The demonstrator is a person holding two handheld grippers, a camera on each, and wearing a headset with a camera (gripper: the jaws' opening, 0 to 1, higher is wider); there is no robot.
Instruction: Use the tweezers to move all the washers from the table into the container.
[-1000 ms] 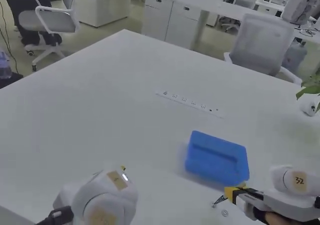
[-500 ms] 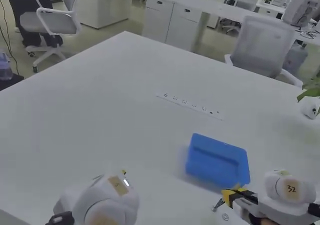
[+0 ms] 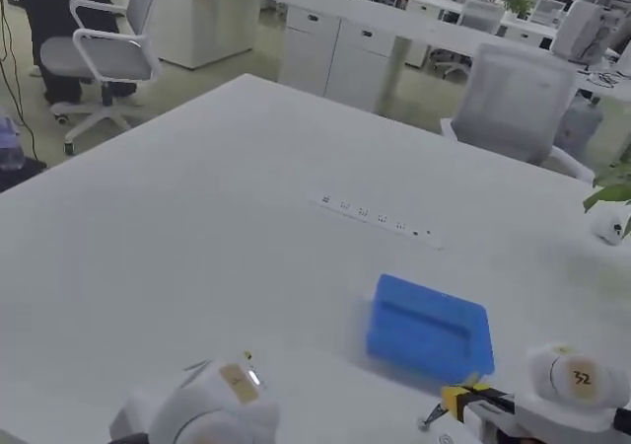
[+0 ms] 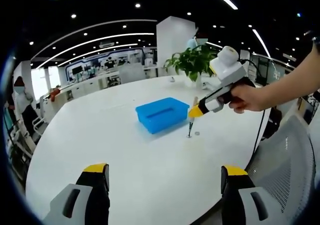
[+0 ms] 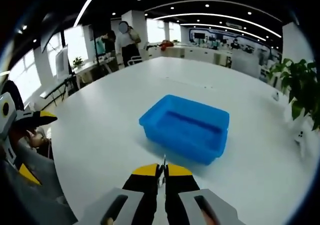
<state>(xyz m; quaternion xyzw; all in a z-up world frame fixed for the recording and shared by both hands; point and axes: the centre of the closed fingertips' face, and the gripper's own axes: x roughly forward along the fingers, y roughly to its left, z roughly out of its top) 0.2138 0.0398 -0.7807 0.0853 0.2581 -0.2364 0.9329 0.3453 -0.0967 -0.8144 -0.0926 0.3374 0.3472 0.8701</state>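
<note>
The left gripper [image 4: 164, 169] is nearest, low over the near edge of the white table [image 3: 197, 227]. Its yellow-tipped jaws stand wide apart with nothing between them.

The right gripper [image 5: 163, 171] is to its right, held by a person's hand [image 4: 250, 97]. Its jaws are closed together on the tweezers [image 5: 163, 160], whose thin metal end sticks out just past the yellow tips. In the left gripper view the tweezers slope down from the jaws and the point sits at the table surface. Contact with the table cannot be confirmed.

One small washer [image 4: 197, 133] lies flat on the table just beside the tweezers' point, on the side away from the container. Whether the point touches the washer cannot be told.

The blue container [image 5: 187, 127] stands just beyond the right gripper's jaws. It is a shallow rectangular tray, upright on the table with its open side up, and near the tweezers without touching them. Its contents cannot be made out.

A strip of sockets [image 3: 375, 215] is set flush into the table farther back, well apart from the container. A potted plant [image 4: 192, 62] stands near the table's far right edge. Grey office chairs [image 3: 518, 94] and white desks stand beyond the table. A person stands in the background of the right gripper view.
</note>
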